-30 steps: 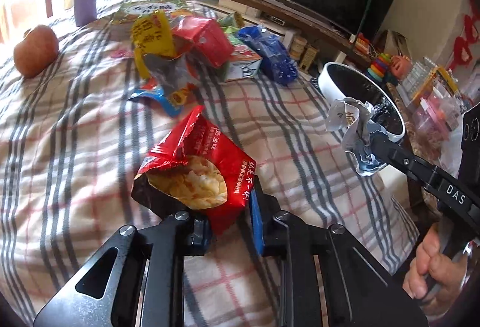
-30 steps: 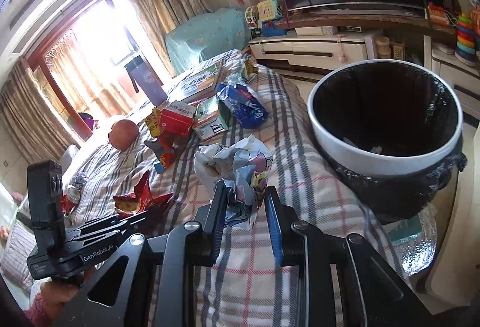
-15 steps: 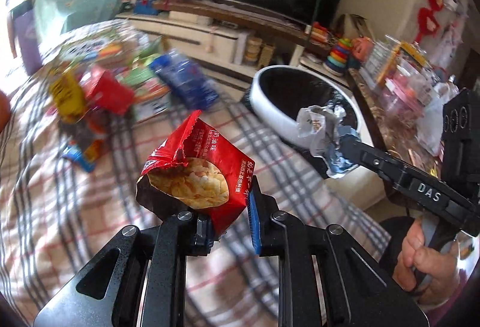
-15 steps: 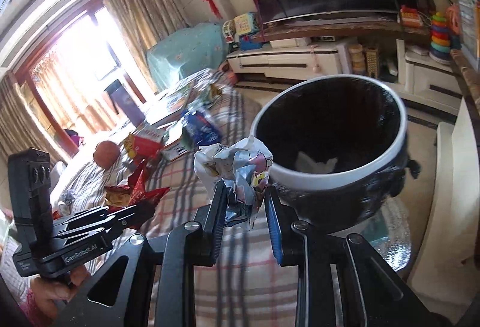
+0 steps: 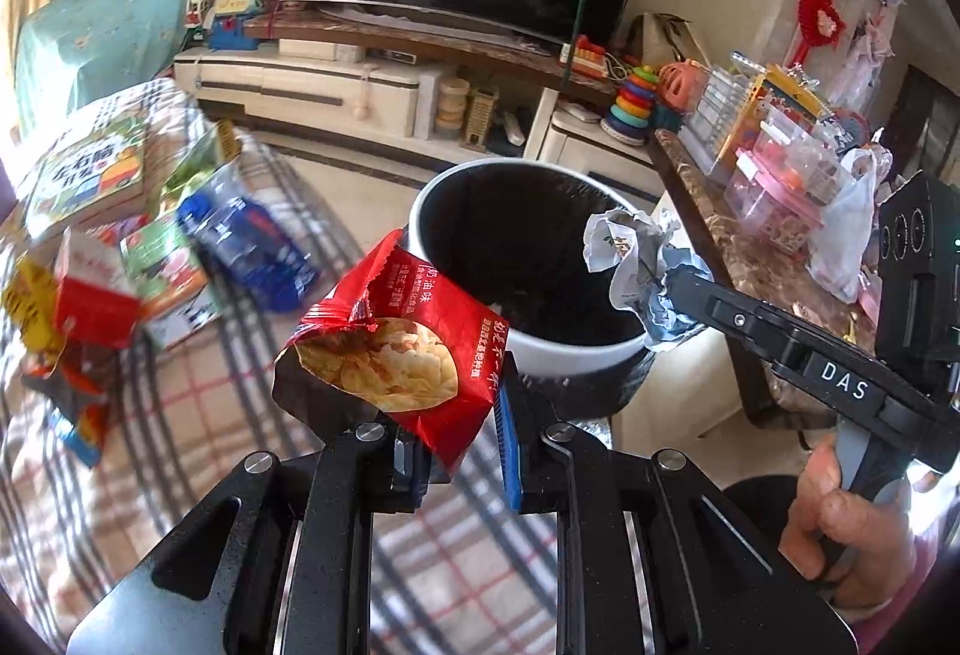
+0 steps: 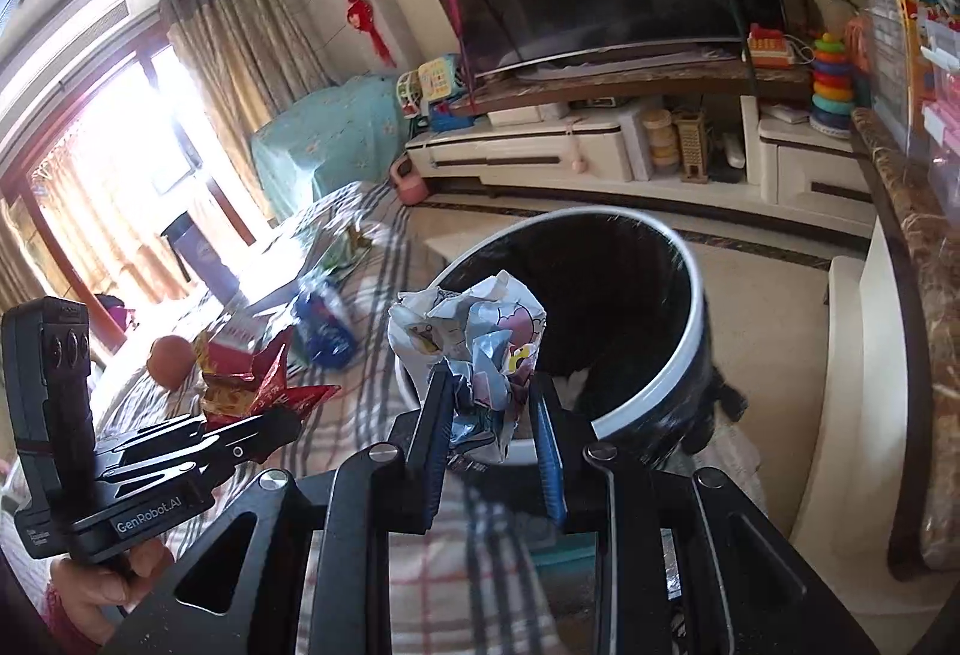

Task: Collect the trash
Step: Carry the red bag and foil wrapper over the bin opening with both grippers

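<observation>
A: Nearest to us, our left hand-held gripper [image 5: 459, 451] is clamped on the lower corner of the red snack bag [image 5: 393, 349]. The bag stands up from the jaws, its long axis running up and to the left, torn mouth tipped toward the upper left and open side facing us.

B: And our right hand-held gripper [image 6: 492, 439] is closed on the crumpled paper wad [image 6: 471, 349]. That one is a ball, so we see no real long axis, only a ragged tail hanging down between the fingers.

A: What the drop turns on is the trash bin [image 5: 576, 355]. From the left gripper it lies ahead and a little to the right, the rim just beyond the bag's right edge. We judge the bag is near the rim but not yet over the opening.

B: In the left view the wad sits over the far right part of the rim; in the right view it overlaps the near left of the opening. So we judge the right hand is the nearer, likely already above the black liner. It should let go first.

A: Farther left, on the checked bedcover [image 5: 198, 397], more wrappers wait: a blue packet [image 5: 252, 253] and a red carton [image 5: 90, 289], well apart from the bin.
</observation>
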The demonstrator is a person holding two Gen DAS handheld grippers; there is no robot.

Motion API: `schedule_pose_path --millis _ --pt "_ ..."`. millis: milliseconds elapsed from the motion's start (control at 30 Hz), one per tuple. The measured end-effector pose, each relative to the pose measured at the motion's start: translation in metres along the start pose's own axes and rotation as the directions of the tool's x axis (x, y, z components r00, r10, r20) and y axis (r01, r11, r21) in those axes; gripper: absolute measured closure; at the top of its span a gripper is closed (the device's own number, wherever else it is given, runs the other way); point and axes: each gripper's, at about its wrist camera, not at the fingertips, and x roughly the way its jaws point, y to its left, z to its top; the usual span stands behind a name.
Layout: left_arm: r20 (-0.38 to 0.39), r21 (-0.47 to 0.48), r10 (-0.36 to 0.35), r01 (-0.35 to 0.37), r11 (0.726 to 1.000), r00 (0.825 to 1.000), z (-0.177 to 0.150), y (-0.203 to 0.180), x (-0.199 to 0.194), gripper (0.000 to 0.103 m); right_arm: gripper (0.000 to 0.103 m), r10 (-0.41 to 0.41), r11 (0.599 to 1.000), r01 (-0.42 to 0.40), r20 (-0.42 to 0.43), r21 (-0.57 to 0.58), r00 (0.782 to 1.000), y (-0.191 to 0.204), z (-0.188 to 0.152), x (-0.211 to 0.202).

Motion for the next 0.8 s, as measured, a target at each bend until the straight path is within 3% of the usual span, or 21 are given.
schedule_pose_path --millis 433,533,800 --pt "-0.026 0.051 -0.036 0.037 0.998 0.999 0.029 -0.025 0.03 0.087 0.077 -0.022 1.0 0.023 -0.011 0.016 1.0 -0.02 0.014 0.013" --pt "-0.035 0.059 -0.038 0.04 0.997 0.999 0.032 -0.027 0.037 0.094 0.077 -0.027 1.0 0.027 -0.019 0.01 0.999 -0.023 0.017 0.017" --pt "-0.04 0.074 -0.044 0.047 0.996 0.998 0.039 -0.035 0.049 0.096 0.077 -0.048 0.999 0.048 -0.034 0.005 0.998 -0.033 0.026 0.028"
